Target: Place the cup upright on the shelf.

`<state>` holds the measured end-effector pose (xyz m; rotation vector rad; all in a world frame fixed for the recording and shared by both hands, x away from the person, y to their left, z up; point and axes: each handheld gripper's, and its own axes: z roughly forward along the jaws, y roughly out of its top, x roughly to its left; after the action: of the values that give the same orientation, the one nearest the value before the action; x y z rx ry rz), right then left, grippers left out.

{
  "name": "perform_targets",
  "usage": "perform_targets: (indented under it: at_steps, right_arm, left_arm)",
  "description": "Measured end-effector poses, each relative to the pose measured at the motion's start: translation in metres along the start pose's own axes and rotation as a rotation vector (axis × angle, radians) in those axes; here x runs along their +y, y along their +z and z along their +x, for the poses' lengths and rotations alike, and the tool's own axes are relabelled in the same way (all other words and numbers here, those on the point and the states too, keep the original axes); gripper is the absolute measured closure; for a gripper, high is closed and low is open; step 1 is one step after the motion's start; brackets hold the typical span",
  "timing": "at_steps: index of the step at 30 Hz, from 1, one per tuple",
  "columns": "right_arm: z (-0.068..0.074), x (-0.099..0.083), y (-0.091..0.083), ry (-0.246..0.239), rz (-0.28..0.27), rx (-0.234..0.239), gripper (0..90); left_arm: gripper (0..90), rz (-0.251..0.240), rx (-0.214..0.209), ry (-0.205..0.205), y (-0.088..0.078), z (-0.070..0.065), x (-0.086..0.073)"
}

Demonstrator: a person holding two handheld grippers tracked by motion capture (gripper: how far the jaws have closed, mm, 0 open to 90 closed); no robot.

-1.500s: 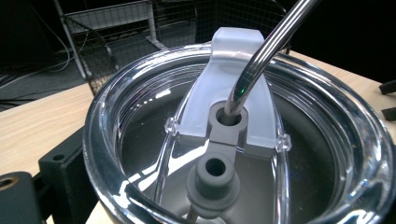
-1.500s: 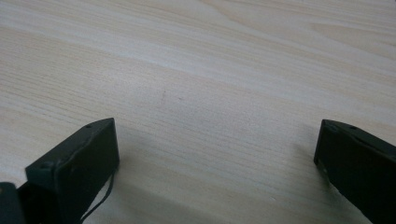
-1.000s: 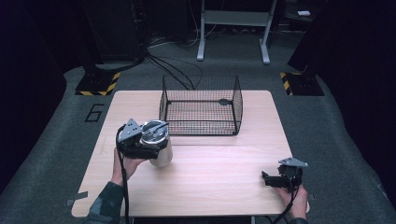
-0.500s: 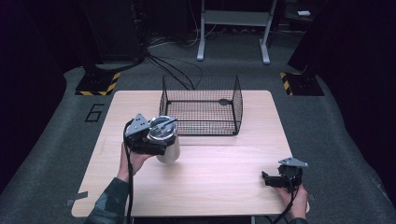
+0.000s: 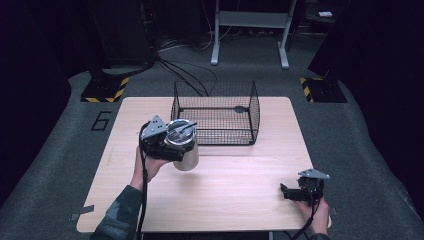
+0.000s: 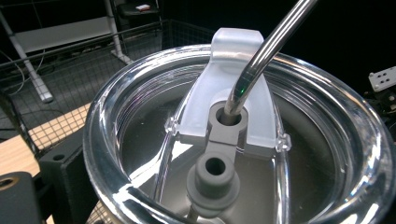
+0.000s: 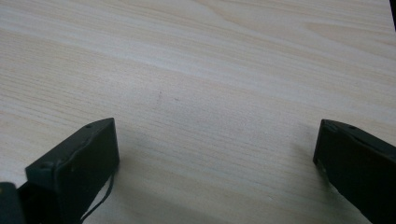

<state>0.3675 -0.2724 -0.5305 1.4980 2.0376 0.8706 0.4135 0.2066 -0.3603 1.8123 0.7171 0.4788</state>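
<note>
**Tumbler held above the table in the left gripper**

Tumbler [image 5: 185, 150], a steel cup with a clear lid and a metal straw [image 5: 184, 128], is seen from the high view clamped in the left gripper [image 5: 167, 145], lifted clear of the wooden table [image 5: 240, 175] and tilted a little. It hangs just in front of the black wire basket [image 5: 216, 112], near that basket's front left corner. The right gripper [image 5: 292, 192] sits low at the table's near right edge, well apart from the cup, with the person's hand [image 5: 312, 212] behind it.

From the left gripper view, the clear lid [image 6: 243, 135] is very close (its rim nearly spans the frame). The straw [image 6: 268, 46] enters a grey grommet in a frosted slider [image 6: 233, 93], and a second grey plug [image 6: 214, 177] lies nearer the camera. One black jaw presses at the lid's lower left; wire mesh [image 6: 70, 74] shows behind.

From the right gripper view, the two black jaws stand wide apart over bare pale wood [image 7: 210, 84], gripping nothing.
</note>
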Motion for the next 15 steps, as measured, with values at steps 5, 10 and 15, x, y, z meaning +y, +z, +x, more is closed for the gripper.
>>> perform_targets:
  at_steps: [5,10,15]
  right_arm:
    - [0.0,0.0,0.0,0.0,0.0,0.0,0.0]
    - [0.0,0.0,0.0,0.0,0.0,0.0,0.0]
    - [0.0,0.0,0.0,0.0,0.0,0.0,0.0]
  left_arm:
    - [3.6,-0.009,-0.015,-0.009,0.005,0.001,0.008]
    - [3.6,-0.012,-0.018,-0.005,0.009,0.002,0.018]
    - [3.6,-0.022,-0.029,0.002,0.016,0.004,0.033]
